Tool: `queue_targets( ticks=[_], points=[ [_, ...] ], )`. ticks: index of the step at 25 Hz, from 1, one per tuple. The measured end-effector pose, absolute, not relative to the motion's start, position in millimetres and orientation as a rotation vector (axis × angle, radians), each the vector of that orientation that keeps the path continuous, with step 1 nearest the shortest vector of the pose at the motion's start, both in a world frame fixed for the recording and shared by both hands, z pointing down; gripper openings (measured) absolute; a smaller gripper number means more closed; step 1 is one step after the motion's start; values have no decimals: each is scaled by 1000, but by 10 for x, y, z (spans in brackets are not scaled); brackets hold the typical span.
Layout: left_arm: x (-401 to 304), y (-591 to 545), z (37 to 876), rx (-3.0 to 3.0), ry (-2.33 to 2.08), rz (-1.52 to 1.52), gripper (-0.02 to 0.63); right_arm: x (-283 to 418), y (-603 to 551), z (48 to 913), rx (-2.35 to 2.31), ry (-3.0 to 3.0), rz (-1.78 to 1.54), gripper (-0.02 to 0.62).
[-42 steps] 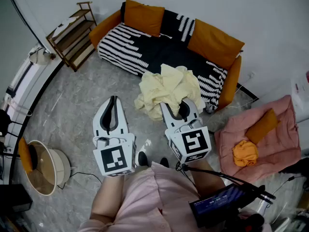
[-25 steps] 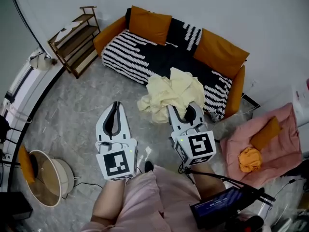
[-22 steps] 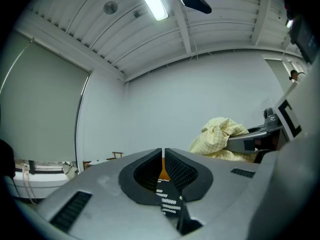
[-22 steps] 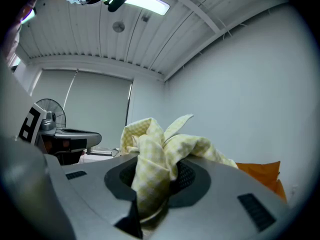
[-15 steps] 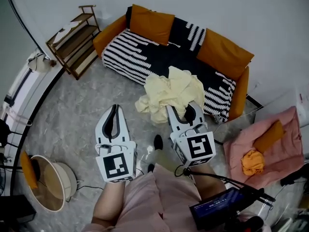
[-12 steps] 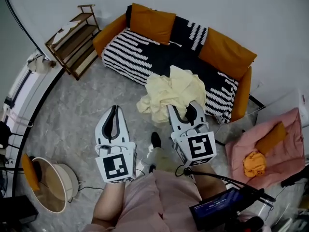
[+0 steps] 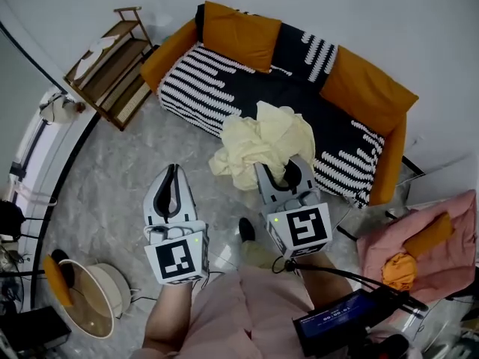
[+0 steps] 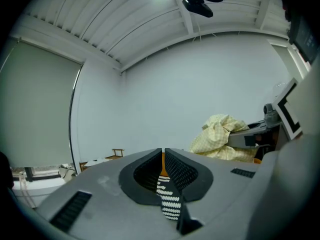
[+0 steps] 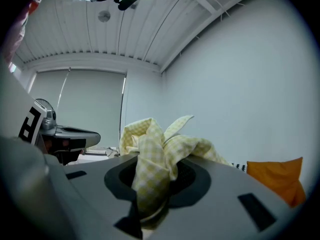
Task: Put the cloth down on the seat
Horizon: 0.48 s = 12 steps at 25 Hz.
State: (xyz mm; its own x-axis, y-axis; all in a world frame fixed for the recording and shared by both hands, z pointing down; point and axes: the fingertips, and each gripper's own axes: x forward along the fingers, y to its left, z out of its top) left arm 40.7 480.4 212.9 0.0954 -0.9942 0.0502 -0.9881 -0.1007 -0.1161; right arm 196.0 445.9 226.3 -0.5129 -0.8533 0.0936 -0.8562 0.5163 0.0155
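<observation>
Yellow checked cloth bunched, off the ground, pinched in right gripper jaws, just short of striped sofa seat. Placing not yet done; left to do: carry over seat, release. Right gripper points at sofa. Left gripper alongside, jaws together, empty.

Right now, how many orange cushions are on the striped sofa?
2. One orange cushion leans on the sofa back at the head view's left, the second cushion at its right. The yellow cloth covers part of the seat, possibly hiding more.
</observation>
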Motion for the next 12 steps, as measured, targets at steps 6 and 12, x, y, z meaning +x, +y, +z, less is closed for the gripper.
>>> queue_targets(
  ticks=[6,12],
  points=[
    [363,4140,1962,-2235,2089,-189,25,1904,3756,2146,1463,-2696,33,100],
    [309,3803,1841,-2186,2080,-179,25,1828,3360,2049,1439,-2728,-4,100]
  ],
)
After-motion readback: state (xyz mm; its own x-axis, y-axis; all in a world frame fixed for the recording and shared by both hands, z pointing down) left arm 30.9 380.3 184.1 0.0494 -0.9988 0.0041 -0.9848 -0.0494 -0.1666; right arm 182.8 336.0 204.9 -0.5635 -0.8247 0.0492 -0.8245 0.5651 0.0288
